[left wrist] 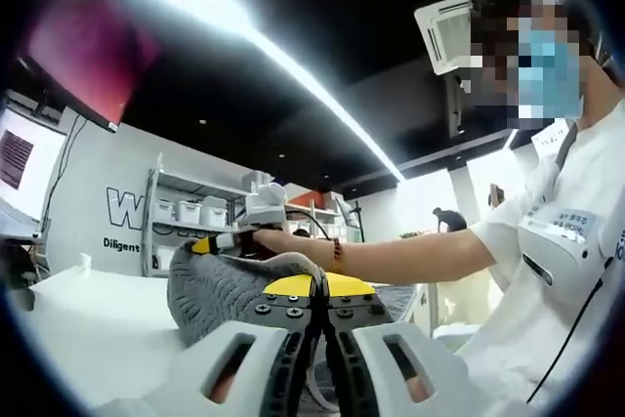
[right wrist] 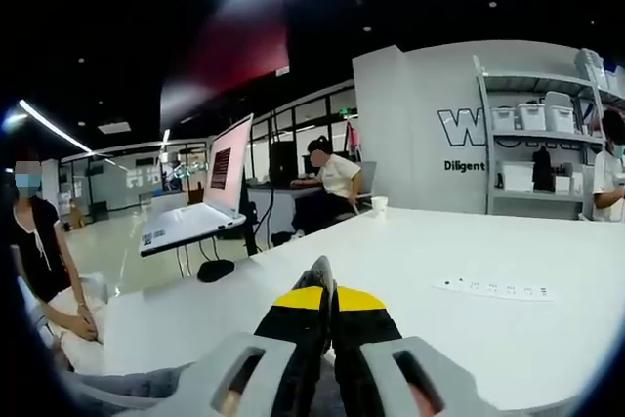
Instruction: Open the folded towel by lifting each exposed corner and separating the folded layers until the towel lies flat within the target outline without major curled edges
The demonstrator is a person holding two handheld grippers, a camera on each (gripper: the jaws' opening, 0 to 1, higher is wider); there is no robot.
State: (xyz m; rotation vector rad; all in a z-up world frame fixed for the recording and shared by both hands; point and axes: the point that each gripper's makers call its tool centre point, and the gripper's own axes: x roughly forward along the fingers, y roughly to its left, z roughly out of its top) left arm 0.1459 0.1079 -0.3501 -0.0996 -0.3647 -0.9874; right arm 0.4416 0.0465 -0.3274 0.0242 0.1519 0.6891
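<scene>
The grey knitted towel [left wrist: 227, 292] hangs raised above the white table [left wrist: 88, 329], bunched in a hump just left of my left gripper [left wrist: 318, 285]. That gripper's yellow-tipped jaws are pressed together with the towel's edge running into them. My right gripper [left wrist: 210, 244], held in a person's hand [left wrist: 266, 239], reaches in from the right and meets the towel's top far corner. In the right gripper view my right gripper [right wrist: 328, 290] has its jaws shut, with grey towel fabric [right wrist: 146, 385] trailing at the lower left beneath them.
The white table [right wrist: 459, 339] carries a white power strip [right wrist: 493, 289] and a paper cup [right wrist: 379, 204]. An open laptop [right wrist: 210, 187] stands on a side desk. One person sits at a far desk [right wrist: 332, 178], and another sits at the left [right wrist: 34, 241]. Shelves with bins [right wrist: 542, 144] line the wall.
</scene>
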